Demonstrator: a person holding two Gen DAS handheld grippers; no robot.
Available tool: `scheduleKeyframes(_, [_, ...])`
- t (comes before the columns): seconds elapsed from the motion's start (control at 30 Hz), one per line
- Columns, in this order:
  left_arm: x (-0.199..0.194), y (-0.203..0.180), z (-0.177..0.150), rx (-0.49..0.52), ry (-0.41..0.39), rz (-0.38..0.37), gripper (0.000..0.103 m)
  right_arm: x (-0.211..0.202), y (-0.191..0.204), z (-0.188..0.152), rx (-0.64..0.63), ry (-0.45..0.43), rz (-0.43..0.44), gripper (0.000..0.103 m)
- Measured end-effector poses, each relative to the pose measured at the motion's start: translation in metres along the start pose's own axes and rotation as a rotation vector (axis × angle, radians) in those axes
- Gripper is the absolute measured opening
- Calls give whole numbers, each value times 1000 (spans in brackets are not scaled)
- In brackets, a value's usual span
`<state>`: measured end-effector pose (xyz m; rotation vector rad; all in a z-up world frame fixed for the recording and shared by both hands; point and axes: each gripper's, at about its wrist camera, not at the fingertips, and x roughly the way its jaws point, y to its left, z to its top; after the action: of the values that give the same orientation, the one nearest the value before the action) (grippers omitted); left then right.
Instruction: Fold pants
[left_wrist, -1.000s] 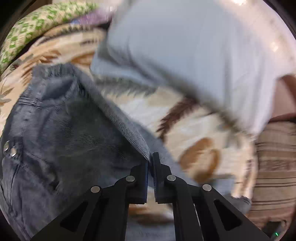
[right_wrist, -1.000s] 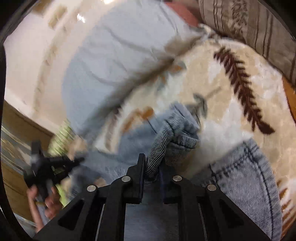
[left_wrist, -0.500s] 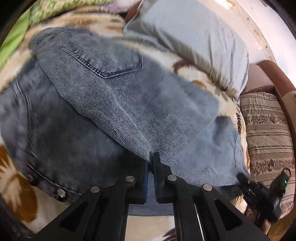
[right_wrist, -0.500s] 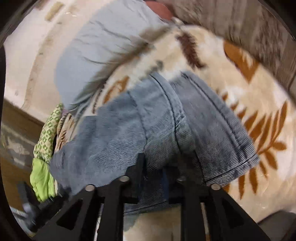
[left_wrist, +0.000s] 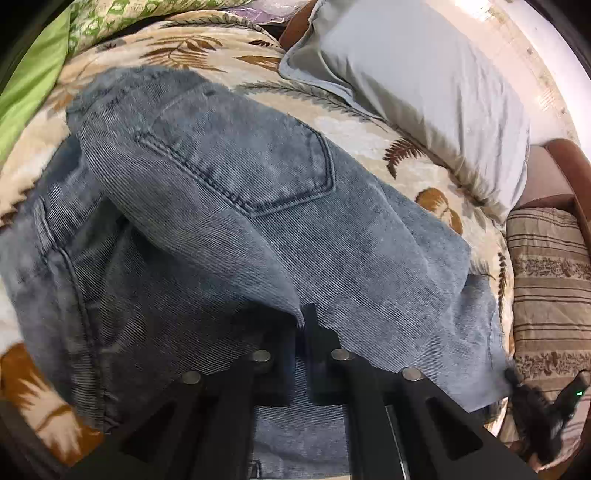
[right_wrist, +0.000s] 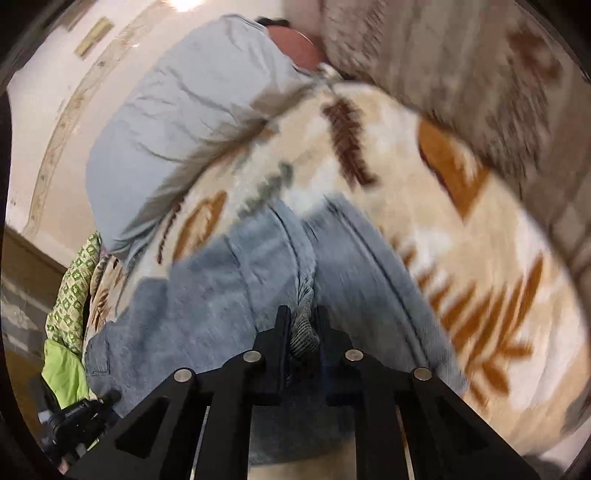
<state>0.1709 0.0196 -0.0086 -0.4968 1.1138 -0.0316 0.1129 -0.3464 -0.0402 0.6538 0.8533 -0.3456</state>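
Note:
Blue-grey denim pants (left_wrist: 236, 206) lie on a cream bedspread with brown leaves (left_wrist: 369, 140). The top layer, with a back pocket facing up, is folded over the lower layer. My left gripper (left_wrist: 303, 317) is shut on the near edge of that top layer. In the right wrist view the pants (right_wrist: 229, 291) are bunched, and my right gripper (right_wrist: 300, 325) is shut on a fold of the denim. The right gripper (left_wrist: 532, 402) also shows at the lower right of the left wrist view, and the left gripper (right_wrist: 77, 413) at the lower left of the right wrist view.
A light blue pillow (left_wrist: 417, 85) lies at the head of the bed, also in the right wrist view (right_wrist: 192, 110). A striped brown cushion (left_wrist: 550, 280) is at the right. Green patterned fabric (left_wrist: 40, 62) lies at the left edge.
Both grippers have carried the held denim over onto the rest of the pants, so the pocket side now lies spread on top. Both have stayed shut on the cloth.

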Motion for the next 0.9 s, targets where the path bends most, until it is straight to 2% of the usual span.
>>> scheduleKeyframes(0.1, [-53, -19, -5, 30, -122, -77, 2, -23, 11, 26, -35, -57, 33, 10])
scheduleKeyframes(0.17, [-77, -24, -18, 43, -152, -127, 2, -45, 14, 36, -59, -99, 40, 10])
scheduleKeyframes(0.2, [-82, -28, -29, 63, -154, -120, 2, -51, 13, 38, -62, -108, 35, 10])
scheduleKeyframes(0.27, [-73, -32, -51, 126, -127, -55, 2, -56, 1, 27, -41, -95, 1, 10])
scheduleKeyframes(0.33, [-44, -25, -69, 134, -65, -14, 2, -42, -18, 4, -24, -67, -77, 11])
scheduleKeyframes(0.37, [-33, -21, -74, 128, -43, -16, 2, -31, -26, -5, -10, -39, -117, 11])
scheduleKeyframes(0.4, [-28, -18, -81, 130, -40, 2, 2, -19, -34, -9, 53, 41, -127, 11])
scheduleKeyframes(0.43, [-26, -17, -81, 124, -36, 5, 2, -20, -36, -7, 75, 37, -93, 11])
scheduleKeyframes(0.47, [-26, -17, -78, 119, -44, -15, 2, -28, -33, -5, 62, -2, -92, 11])
scheduleKeyframes(0.53, [-45, -25, -77, 145, -107, -53, 2, -39, -22, -5, 4, -49, -138, 11])
scheduleKeyframes(0.57, [-48, -25, -78, 147, -114, -58, 3, -39, -19, -7, -9, -53, -157, 11])
scheduleKeyframes(0.63, [-41, -23, -83, 148, -84, -45, 3, -24, -19, -9, -10, 1, -224, 11])
scheduleKeyframes(0.73, [-13, -14, -90, 175, -37, 18, 4, -3, -21, -7, -10, 59, -283, 13])
scheduleKeyframes(0.77, [-9, -16, -91, 171, -33, 19, 4, -4, -20, -9, -23, 51, -293, 15])
scheduleKeyframes(0.83, [-16, -22, -91, 190, -36, 24, 10, -12, -13, -15, -49, 25, -287, 28])
scheduleKeyframes(0.9, [-29, -26, -91, 204, -18, 11, 16, -37, -4, -24, -74, -65, -239, 58])
